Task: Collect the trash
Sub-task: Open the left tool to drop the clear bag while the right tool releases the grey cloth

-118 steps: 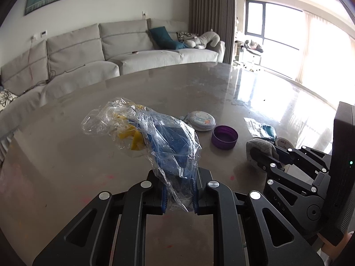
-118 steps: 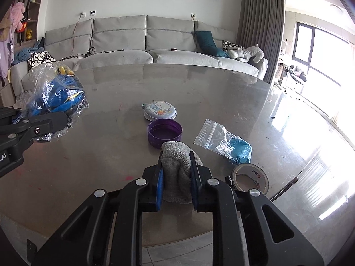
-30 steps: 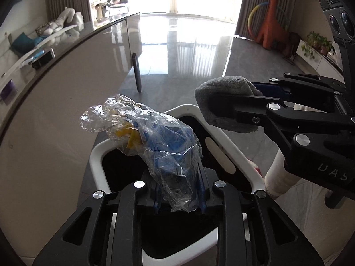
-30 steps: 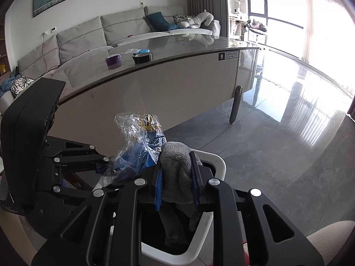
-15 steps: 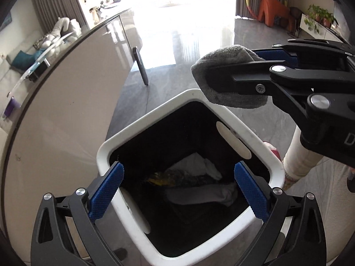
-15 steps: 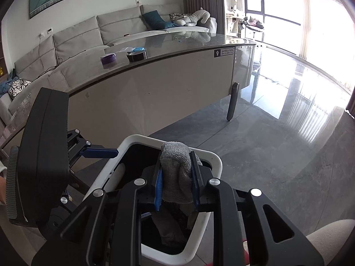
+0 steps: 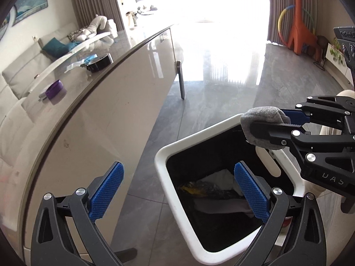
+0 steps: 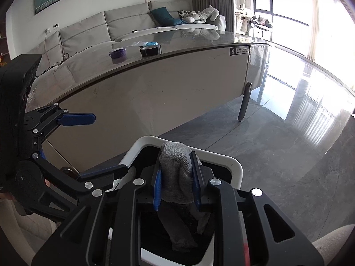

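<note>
A white-rimmed trash bin (image 7: 168, 190) with a black liner stands on the floor beside the table; it also shows in the right wrist view (image 8: 235, 166). Inside lie the plastic bag with yellow and blue contents (image 7: 199, 188) and pale cloth. My left gripper (image 7: 177, 190) is open and empty above the bin's left rim. My right gripper (image 8: 176, 182) is shut on a grey sock (image 8: 175, 173) and holds it over the bin; the sock also shows in the left wrist view (image 7: 261, 128).
The table (image 8: 155, 84) runs beside the bin, its side panel close to my left gripper. On top sit a purple lid (image 8: 118, 53), a tape roll (image 8: 150, 49) and a clear bag with something blue (image 8: 146, 44). A table leg (image 8: 244, 105) stands further along.
My left gripper opened and let the plastic bag fall into the bin, then drew left toward the table. My right gripper still holds the sock over the bin.
</note>
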